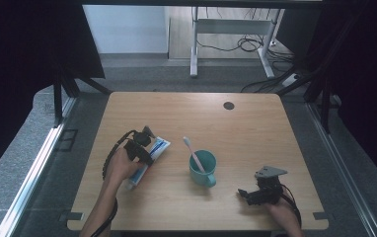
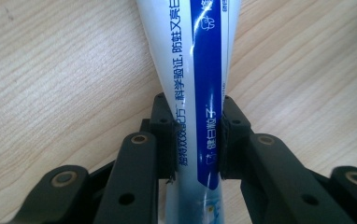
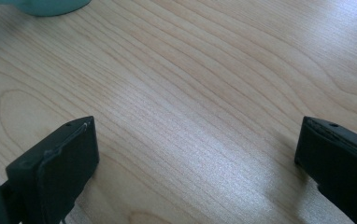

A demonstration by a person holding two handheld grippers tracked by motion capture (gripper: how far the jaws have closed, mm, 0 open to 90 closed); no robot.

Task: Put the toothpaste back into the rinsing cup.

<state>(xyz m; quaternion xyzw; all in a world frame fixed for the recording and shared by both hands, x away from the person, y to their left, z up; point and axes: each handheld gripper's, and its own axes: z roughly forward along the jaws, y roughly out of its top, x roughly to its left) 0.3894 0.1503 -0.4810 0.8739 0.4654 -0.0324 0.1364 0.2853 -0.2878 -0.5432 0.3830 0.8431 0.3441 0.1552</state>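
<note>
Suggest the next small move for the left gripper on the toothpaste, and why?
Probably lift straight up a little. The left gripper has its pads pressed on both sides of the toothpaste tube, which lies flat on the table. The teal cup stands close by, so clear the table first.

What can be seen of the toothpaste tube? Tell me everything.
The toothpaste tube is soft-looking plastic, white with a blue band and printed Chinese characters. It lies flat on the wooden table, left of the teal cup, flat end pointing away from the person. The left claw is shut on it, pads pressing both sides.
</note>
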